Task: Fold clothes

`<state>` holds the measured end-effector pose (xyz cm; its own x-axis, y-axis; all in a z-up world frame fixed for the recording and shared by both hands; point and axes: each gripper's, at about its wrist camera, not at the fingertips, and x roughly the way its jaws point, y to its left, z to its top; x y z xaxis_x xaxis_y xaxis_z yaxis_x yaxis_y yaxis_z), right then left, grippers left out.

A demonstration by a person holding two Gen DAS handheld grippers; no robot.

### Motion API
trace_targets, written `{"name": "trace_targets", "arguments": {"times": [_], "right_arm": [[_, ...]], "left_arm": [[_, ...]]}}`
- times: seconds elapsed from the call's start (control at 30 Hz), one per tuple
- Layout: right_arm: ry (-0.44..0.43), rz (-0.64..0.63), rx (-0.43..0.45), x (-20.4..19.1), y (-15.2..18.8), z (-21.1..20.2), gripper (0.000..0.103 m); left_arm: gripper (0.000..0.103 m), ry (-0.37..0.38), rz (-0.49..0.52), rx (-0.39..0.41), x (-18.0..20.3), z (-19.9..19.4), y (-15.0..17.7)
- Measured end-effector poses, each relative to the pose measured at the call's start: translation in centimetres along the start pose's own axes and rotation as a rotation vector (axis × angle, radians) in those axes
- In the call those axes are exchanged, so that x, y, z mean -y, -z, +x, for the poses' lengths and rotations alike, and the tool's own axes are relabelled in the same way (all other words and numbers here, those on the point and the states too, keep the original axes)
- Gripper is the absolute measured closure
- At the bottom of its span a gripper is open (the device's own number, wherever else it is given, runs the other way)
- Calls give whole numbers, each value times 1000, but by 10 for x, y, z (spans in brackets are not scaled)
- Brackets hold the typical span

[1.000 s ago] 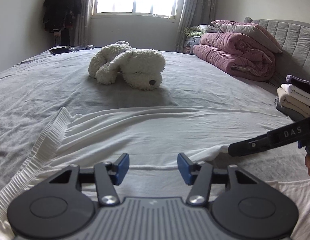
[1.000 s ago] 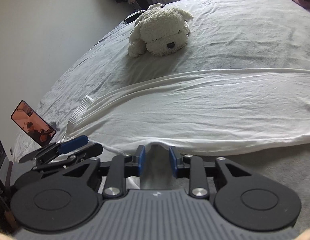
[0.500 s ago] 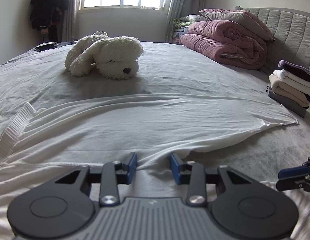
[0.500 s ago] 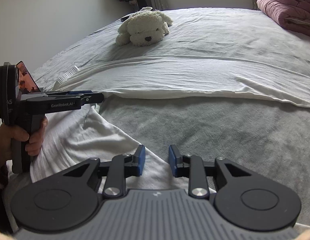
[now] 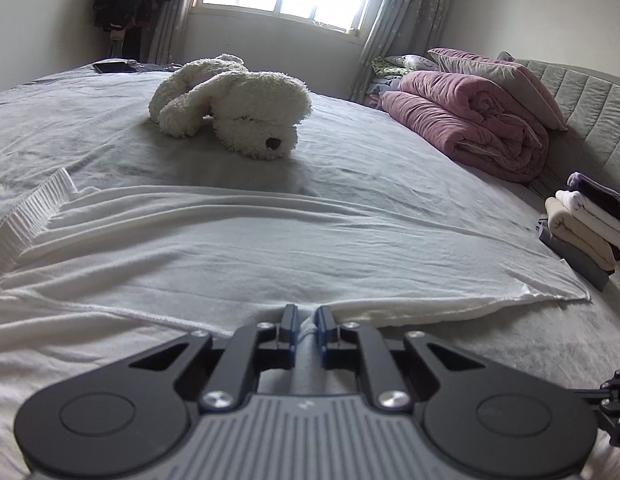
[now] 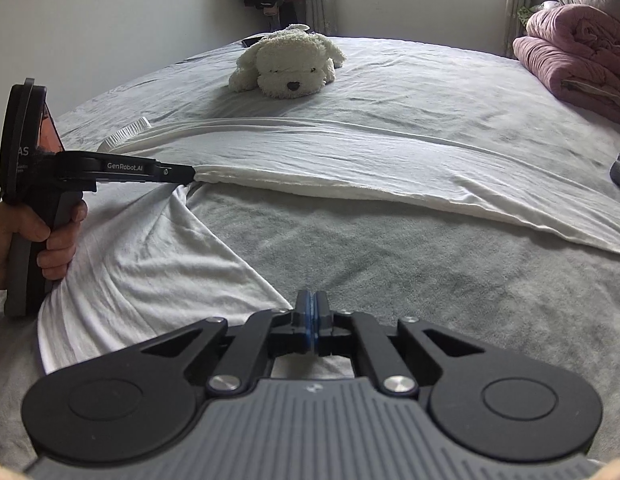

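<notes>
A white garment [image 5: 269, 248] lies spread across the grey bed, with a ribbed hem [image 5: 25, 216] at the left. My left gripper [image 5: 305, 326] is shut on its near folded edge, and a bit of white cloth shows between the blue pads. The right wrist view shows the same garment [image 6: 370, 160], with my left gripper [image 6: 189, 174] pinching the fold at the left and a hand [image 6: 49, 240] holding its grip. A loose flap [image 6: 149, 264] trails down to my right gripper [image 6: 310, 312], which is shut on the flap's corner. Part of the right gripper's body [image 5: 614, 400] shows low on the right.
A white plush dog [image 5: 237, 112] lies beyond the garment. A rolled pink quilt [image 5: 478, 124] and pillows sit by the padded headboard [image 5: 582, 104]. A stack of folded clothes [image 5: 586, 224] is at the right. A phone [image 5: 113, 67] lies at the far edge. Bare grey blanket [image 6: 430, 272] lies ahead of the right gripper.
Both grippers have gone from open to shut. The left closed on the garment's folded edge. The right pulled back from the fold to the near flap and closed there.
</notes>
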<state>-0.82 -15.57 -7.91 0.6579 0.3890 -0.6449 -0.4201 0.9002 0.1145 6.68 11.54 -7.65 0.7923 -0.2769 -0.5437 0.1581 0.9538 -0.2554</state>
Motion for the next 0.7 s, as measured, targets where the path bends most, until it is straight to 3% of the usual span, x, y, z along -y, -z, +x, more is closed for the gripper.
{"name": "trace_targets", "arguments": {"times": [0.03, 0.1, 0.2, 0.37, 0.47, 0.53, 0.57, 0.6, 0.63, 0.7], "right_arm": [[-16, 18, 3, 2, -2, -1, 89], [-33, 47, 7, 5, -6, -3, 84], [-51, 58, 12, 5, -10, -4, 72], [-75, 28, -6, -3, -13, 2, 72], [-87, 8, -19, -8, -12, 7, 72], [-88, -9, -24, -12, -10, 12, 70], [-81, -29, -22, -15, -9, 12, 71], [-73, -46, -19, -17, -8, 13, 77], [-68, -53, -18, -18, -8, 13, 89], [-57, -66, -16, -20, -6, 13, 99]], "left_arm": [[79, 5, -9, -5, -2, -2, -2], [71, 14, -23, -7, -5, -7, -7], [70, 40, -39, -8, -8, -15, -14], [70, 84, -18, -53, -1, -11, -17], [69, 50, 44, -97, 9, 0, -9], [73, 16, 89, -75, 13, 3, -3], [80, 4, 103, -65, 15, 3, -2], [96, -4, 114, -58, 16, 3, 0], [100, -10, 119, -49, 16, 3, 1], [101, -7, 101, -27, 12, 1, 1]]}}
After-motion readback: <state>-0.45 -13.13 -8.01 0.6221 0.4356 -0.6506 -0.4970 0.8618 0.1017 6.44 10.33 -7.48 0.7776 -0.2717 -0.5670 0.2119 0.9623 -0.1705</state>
